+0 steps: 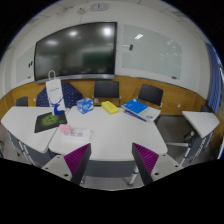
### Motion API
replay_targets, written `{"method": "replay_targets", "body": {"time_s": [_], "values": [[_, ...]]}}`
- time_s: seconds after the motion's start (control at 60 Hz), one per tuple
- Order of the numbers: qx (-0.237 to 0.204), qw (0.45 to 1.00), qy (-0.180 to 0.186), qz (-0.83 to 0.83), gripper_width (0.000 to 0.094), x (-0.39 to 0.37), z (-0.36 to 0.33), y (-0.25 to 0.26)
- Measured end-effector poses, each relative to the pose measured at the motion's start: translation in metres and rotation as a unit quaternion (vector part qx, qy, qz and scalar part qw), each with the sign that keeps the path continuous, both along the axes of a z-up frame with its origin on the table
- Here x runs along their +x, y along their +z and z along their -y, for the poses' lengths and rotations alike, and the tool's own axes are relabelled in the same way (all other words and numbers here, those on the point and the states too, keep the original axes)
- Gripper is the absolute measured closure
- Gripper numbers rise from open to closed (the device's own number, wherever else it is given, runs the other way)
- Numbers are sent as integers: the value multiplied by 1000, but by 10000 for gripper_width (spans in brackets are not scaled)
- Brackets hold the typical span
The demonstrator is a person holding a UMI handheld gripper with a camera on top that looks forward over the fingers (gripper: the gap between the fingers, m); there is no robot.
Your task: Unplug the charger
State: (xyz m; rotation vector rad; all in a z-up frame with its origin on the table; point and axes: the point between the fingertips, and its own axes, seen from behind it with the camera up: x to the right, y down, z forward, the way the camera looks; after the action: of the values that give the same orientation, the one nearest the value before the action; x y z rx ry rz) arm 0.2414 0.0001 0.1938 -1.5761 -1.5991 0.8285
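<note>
My gripper (112, 162) is open, and its two purple pads (78, 158) stand wide apart with nothing between them. It is held well back from a group of white tables (105, 130), with only the tabletop's near part and edge ahead of the fingers. I cannot make out a charger or a socket in this view.
On the tables lie a blue and white bag (52, 95), a blue box (84, 106), a yellow item (109, 107), blue books (138, 109), a pink item (68, 129) and a dark flat thing (48, 122). Dark chairs (150, 95) stand behind. A large screen (75, 50) and a whiteboard (150, 55) hang on the wall.
</note>
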Motion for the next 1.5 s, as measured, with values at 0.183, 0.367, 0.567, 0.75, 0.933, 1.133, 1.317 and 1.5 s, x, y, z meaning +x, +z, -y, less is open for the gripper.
{"method": "replay_targets", "body": {"time_s": [0.183, 0.367, 0.567, 0.75, 0.933, 1.133, 1.317, 1.5], "values": [[-3, 999, 34, 9, 78, -13, 73, -16], [-17, 998, 67, 14, 79, -23, 143, -31], [-24, 996, 85, 5, 78, -49, 212, -56], [-18, 998, 66, -12, 82, -107, 239, -91], [-3, 998, 56, -16, 79, -166, 245, -126], [-22, 999, 45, -9, 80, -212, 257, -165], [-6, 998, 47, -28, 426, -238, 258, -178], [-13, 988, 65, -140, 474, -261, 266, -81]]}}
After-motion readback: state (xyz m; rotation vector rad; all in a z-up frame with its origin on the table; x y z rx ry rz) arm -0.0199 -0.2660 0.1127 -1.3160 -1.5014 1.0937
